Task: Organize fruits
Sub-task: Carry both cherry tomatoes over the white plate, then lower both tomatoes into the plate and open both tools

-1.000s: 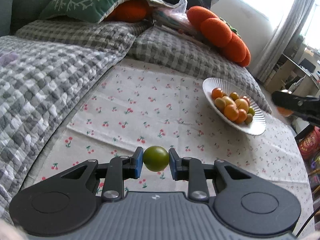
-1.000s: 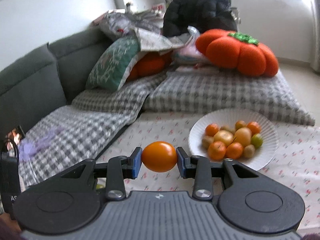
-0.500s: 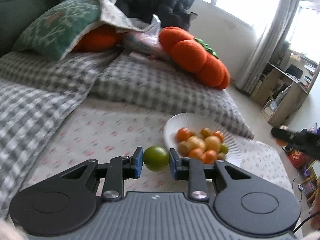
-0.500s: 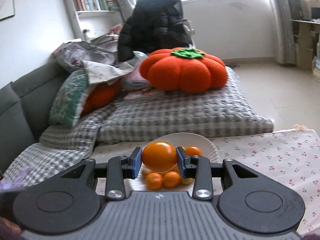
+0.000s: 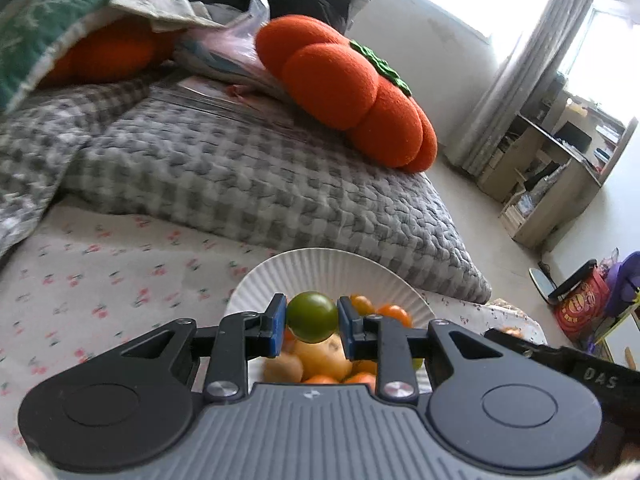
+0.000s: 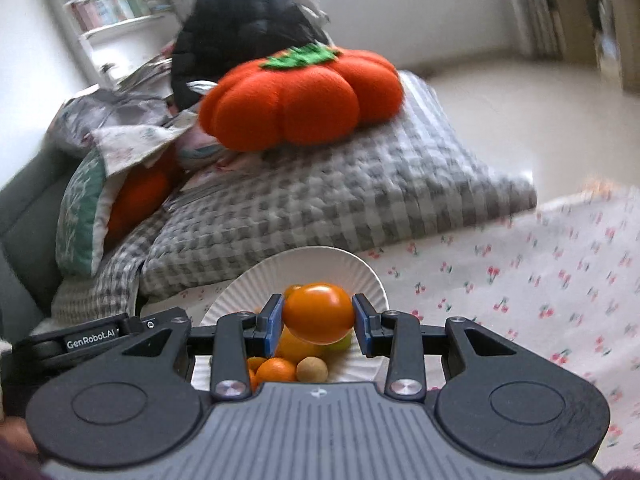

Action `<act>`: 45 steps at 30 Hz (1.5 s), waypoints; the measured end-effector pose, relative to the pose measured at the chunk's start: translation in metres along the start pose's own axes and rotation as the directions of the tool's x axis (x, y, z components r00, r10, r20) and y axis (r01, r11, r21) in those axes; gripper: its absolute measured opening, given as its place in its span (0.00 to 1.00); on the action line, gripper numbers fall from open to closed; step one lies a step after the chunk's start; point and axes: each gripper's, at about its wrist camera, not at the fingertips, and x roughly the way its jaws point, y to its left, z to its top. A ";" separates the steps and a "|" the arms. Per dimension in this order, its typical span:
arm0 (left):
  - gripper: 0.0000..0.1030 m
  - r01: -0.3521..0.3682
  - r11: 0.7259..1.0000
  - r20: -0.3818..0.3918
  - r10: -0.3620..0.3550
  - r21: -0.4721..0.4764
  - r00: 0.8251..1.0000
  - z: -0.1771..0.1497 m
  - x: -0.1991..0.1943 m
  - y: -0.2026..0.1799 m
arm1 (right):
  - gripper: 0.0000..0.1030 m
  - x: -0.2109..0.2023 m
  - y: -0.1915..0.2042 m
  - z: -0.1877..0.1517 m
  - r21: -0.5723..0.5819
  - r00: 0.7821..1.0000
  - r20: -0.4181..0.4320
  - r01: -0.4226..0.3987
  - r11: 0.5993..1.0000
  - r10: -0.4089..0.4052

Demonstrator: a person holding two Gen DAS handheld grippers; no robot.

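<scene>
Left tongs (image 5: 312,325) grip green fruit (image 5: 312,316), right tongs (image 6: 319,323) grip orange fruit (image 6: 319,317); both poised over plate (image 5: 320,270), pile directly beneath, left tongs to the left.

Bright daylight pours through the curtained window (image 5: 500,4), blowing out its panes. Fisheye bending curves both views' edges. Motion blur smears the right view's cherry-printed white cloth (image 6: 560,264).
</scene>
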 end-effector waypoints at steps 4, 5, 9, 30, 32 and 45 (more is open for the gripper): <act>0.19 0.019 1.000 -0.008 -0.019 -0.014 1.000 0.009 0.025 -0.001 | 0.32 0.012 0.009 0.001 -0.043 1.000 -0.001 -0.031 0.999 0.031; 0.19 0.039 0.999 -0.008 -0.040 -0.028 0.999 0.011 0.030 0.000 | 0.32 0.014 0.015 0.001 -0.083 1.000 0.001 -0.031 0.996 0.031; 0.20 0.075 0.997 -0.017 -0.076 -0.031 0.997 0.018 0.048 0.006 | 0.32 0.027 0.034 -0.006 -0.265 1.000 -0.008 -0.025 0.964 0.023; 0.20 0.069 0.994 -0.101 -0.060 0.089 0.993 0.020 0.080 0.007 | 0.32 0.062 0.097 -0.052 -0.701 0.999 0.036 0.039 0.712 -0.019; 0.20 0.069 0.992 -0.105 -0.059 0.103 0.993 0.019 0.082 0.006 | 0.32 0.063 0.096 -0.051 -0.697 0.999 0.038 0.044 0.715 -0.025; 0.21 0.087 0.984 -0.125 -0.068 0.154 0.990 0.012 0.086 0.004 | 0.32 0.075 0.091 -0.044 -0.661 0.999 0.029 0.030 0.749 -0.014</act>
